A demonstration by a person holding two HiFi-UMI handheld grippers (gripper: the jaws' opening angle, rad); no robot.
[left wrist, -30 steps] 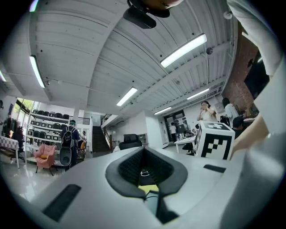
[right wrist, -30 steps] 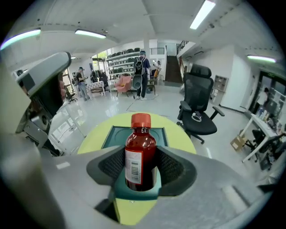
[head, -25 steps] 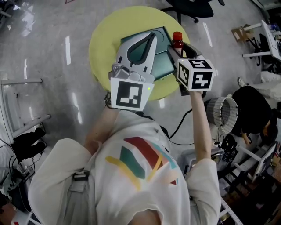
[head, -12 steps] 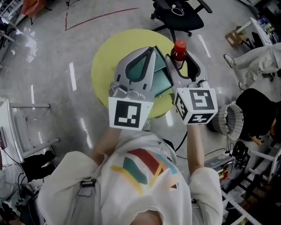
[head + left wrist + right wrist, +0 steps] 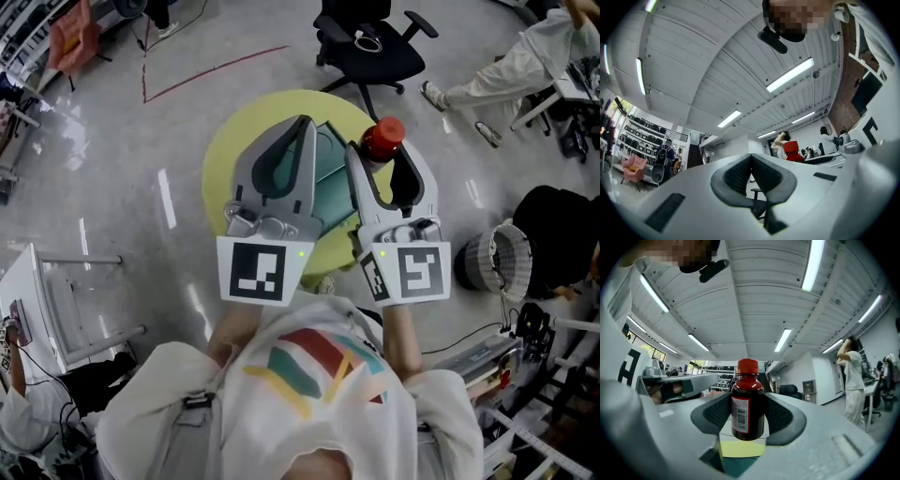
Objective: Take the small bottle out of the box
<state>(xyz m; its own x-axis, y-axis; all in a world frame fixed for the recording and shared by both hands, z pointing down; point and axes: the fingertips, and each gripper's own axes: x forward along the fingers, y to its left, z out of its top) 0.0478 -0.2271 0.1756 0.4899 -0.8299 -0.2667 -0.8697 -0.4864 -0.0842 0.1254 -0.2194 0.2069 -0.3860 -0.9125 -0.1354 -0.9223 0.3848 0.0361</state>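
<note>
The right gripper [image 5: 379, 156] is clamped on the small bottle [image 5: 748, 404]. Its two dark pads press on the labelled sides, and the red cap [image 5: 748, 366] stands upright above them. Gripping it low on the body likely keeps the bottle from tipping and leaves the cap clear. The bottle's base hangs free, with a strip of the yellow worktop [image 5: 740, 448] and the box's teal edge showing below it, so the bottle looks already out of the box.

The left gripper [image 5: 751, 157] has its jaws together on nothing. It sits level beside the other, at about 9 o'clock from it, probably just kept out of the way.

Beneath both, the teal box [image 5: 333, 187] lies on the round worktop [image 5: 230, 141], toward its 3 o'clock side. The grippers cover most of the box, so I cannot tell whether anything is left inside. An office chair [image 5: 370, 47] stands at the worktop's 12 o'clock.
</note>
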